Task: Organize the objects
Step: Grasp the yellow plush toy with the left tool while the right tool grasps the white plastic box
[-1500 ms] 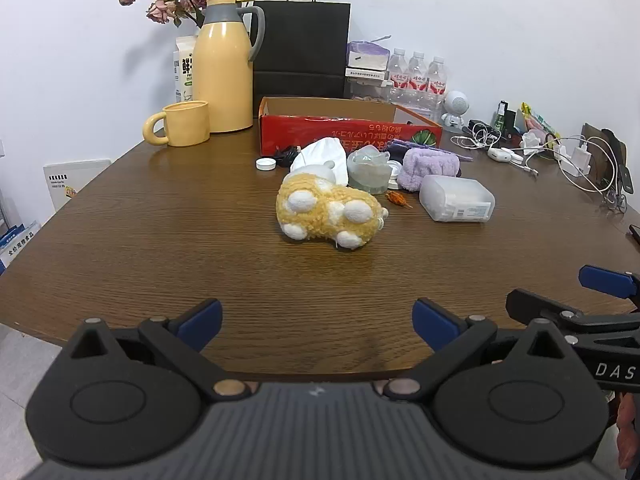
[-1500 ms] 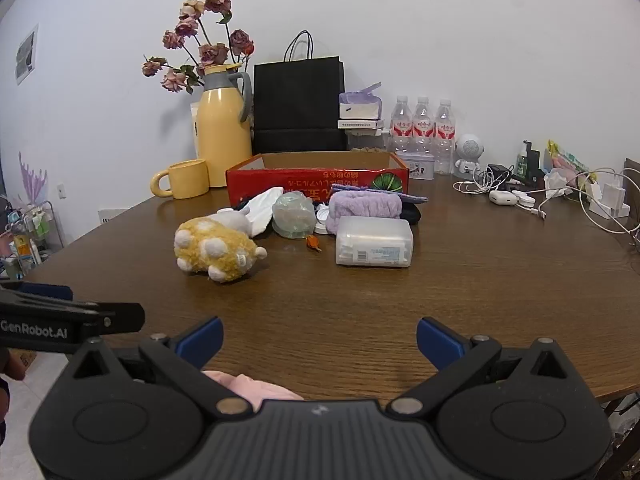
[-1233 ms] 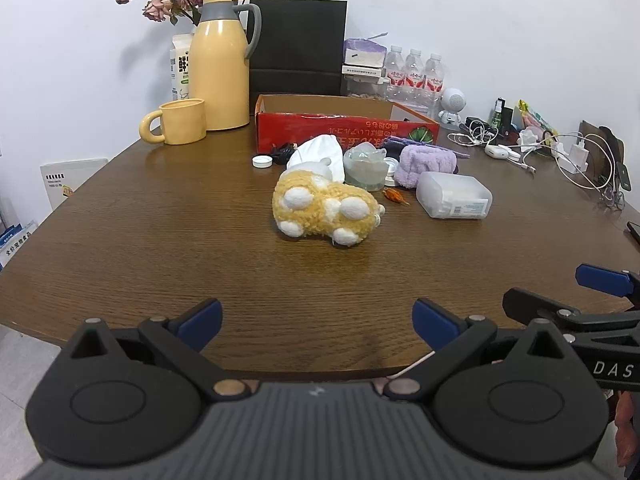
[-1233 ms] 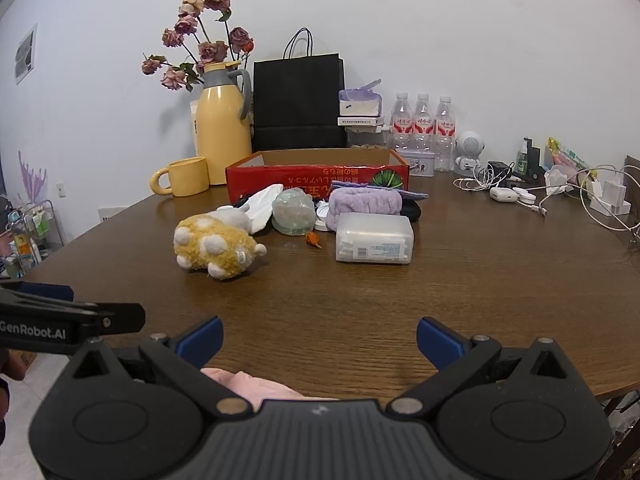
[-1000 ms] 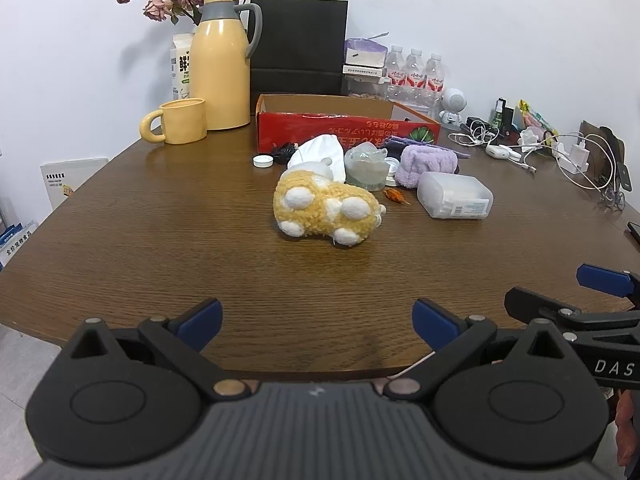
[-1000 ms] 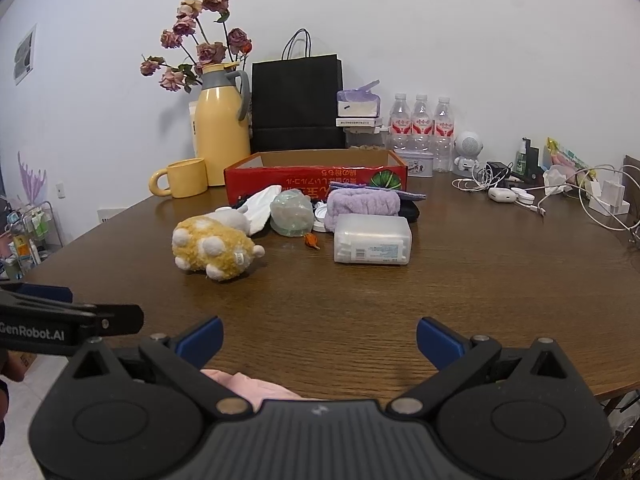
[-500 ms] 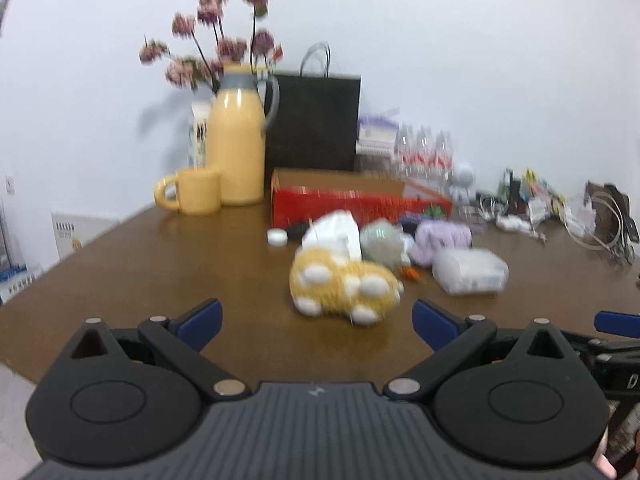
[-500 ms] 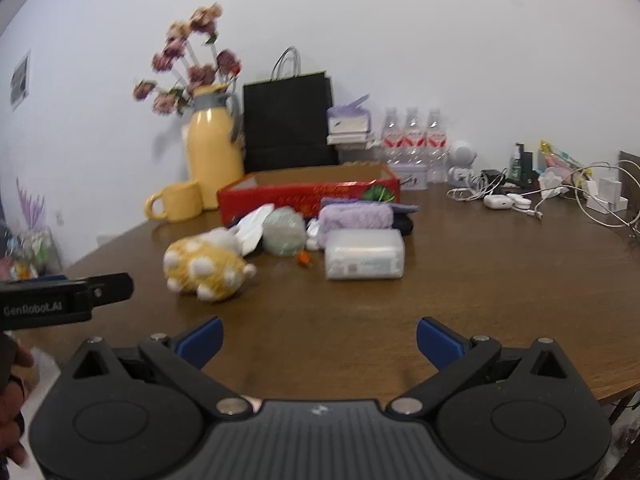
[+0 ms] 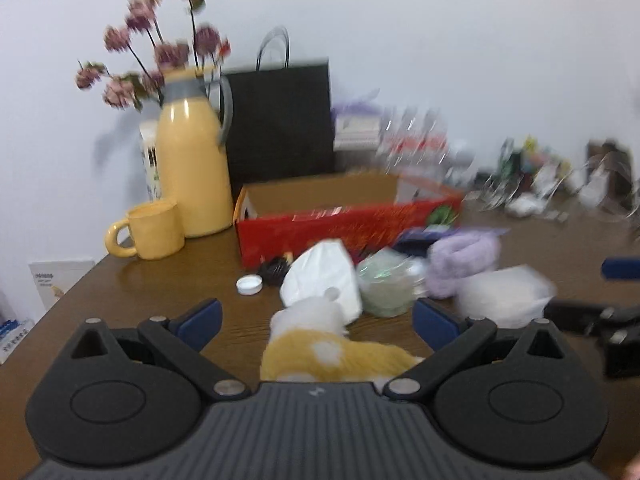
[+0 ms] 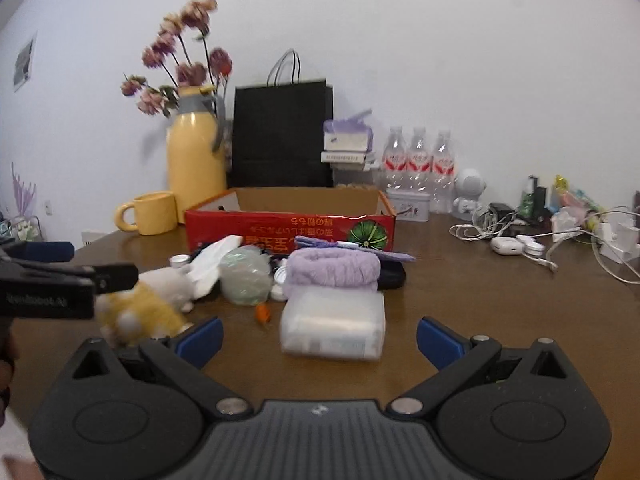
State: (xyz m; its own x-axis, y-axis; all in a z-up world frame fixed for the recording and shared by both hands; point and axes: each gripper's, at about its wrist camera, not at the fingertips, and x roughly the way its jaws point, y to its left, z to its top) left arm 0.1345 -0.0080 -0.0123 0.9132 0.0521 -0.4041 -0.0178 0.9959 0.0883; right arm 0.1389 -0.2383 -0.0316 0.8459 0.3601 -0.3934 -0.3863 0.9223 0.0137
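A yellow and white plush toy (image 9: pixel 320 350) lies on the brown table, just in front of my open left gripper (image 9: pixel 316 320) and between its fingers. It also shows in the right wrist view (image 10: pixel 148 304). My right gripper (image 10: pixel 320 338) is open and empty, with a clear plastic box (image 10: pixel 334 326) just ahead of it. Behind lie a white tissue pack (image 9: pixel 320 276), a green wrapped ball (image 10: pixel 244 276), a purple towel roll (image 10: pixel 334 268) and an open red cardboard box (image 10: pixel 292 228).
A yellow jug with flowers (image 10: pixel 196 168) and a yellow mug (image 10: pixel 152 214) stand at the back left. A black paper bag (image 10: pixel 282 136), water bottles (image 10: pixel 418 164) and tangled cables and chargers (image 10: pixel 520 236) line the back and right. A white bottle cap (image 9: pixel 249 285) lies left of the pile.
Both grippers have moved forward over the table toward the pile. The plush toy now sits between the left gripper's fingers and the clear box is close to the right gripper. Both stay open.
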